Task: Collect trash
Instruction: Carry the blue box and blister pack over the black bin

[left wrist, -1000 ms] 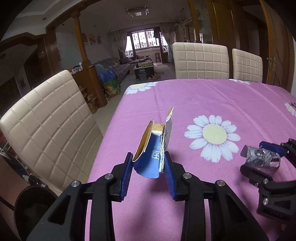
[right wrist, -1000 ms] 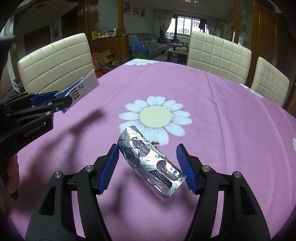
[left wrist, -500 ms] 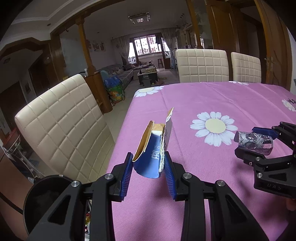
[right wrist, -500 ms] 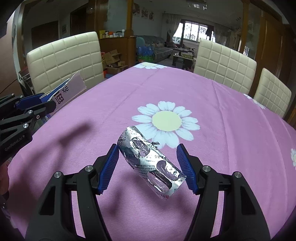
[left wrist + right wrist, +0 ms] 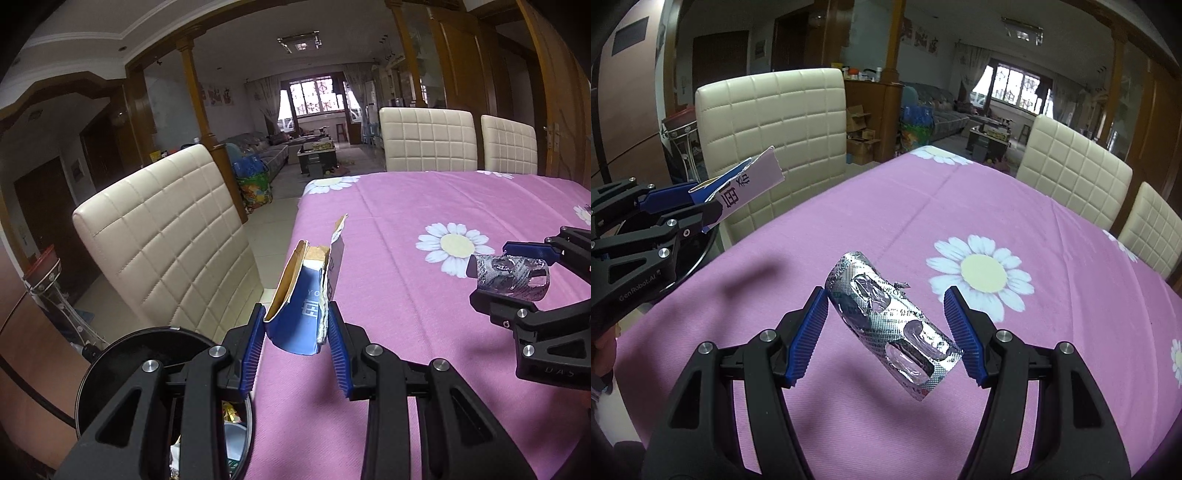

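My left gripper is shut on a torn blue and white cardboard box and holds it over the table's left edge, close above a black round trash bin with litter inside. In the right wrist view the left gripper and the box show at the left. My right gripper is shut on a curled silver blister pack, held in the air above the pink tablecloth. The pack also shows in the left wrist view.
A cream quilted chair stands at the table's left side beside the bin. Two more cream chairs stand at the far side. The cloth has white daisy prints. A living room lies beyond.
Both grippers moved left toward the table's edge with their loads. The black bin came into full view under the left gripper.
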Tool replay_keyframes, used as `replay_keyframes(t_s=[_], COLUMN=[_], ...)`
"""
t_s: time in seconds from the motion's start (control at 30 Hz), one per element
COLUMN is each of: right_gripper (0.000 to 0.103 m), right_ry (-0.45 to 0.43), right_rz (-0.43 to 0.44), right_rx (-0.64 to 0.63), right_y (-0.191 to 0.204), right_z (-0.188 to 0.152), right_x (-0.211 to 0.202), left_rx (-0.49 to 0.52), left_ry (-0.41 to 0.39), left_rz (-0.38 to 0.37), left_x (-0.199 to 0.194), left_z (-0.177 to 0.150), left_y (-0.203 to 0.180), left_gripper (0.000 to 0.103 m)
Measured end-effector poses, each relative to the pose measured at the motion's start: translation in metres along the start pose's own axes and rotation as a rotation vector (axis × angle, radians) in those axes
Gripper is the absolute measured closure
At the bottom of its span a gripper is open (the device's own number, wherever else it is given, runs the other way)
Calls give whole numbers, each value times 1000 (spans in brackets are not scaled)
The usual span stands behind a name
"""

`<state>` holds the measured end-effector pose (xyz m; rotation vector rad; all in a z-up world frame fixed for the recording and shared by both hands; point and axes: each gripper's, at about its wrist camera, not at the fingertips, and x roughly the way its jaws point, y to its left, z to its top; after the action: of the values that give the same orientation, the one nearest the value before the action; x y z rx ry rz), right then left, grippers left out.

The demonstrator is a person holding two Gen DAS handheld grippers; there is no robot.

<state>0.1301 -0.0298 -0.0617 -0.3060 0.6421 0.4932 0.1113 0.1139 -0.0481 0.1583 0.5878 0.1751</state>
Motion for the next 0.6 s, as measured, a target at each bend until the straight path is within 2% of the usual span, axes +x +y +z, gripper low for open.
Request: replay_keyframes(t_s=[0.6], right_gripper=[37], right_ry=[-40], right_rz=[80], right_rx=[-112], right_y=[75], right_z=[34], right_x=[2], left_rx=[-116], left_ry=[-3], left_rz=[111], left_x=[-16], left_z=[-21], left_y=[69], left_gripper=[70])
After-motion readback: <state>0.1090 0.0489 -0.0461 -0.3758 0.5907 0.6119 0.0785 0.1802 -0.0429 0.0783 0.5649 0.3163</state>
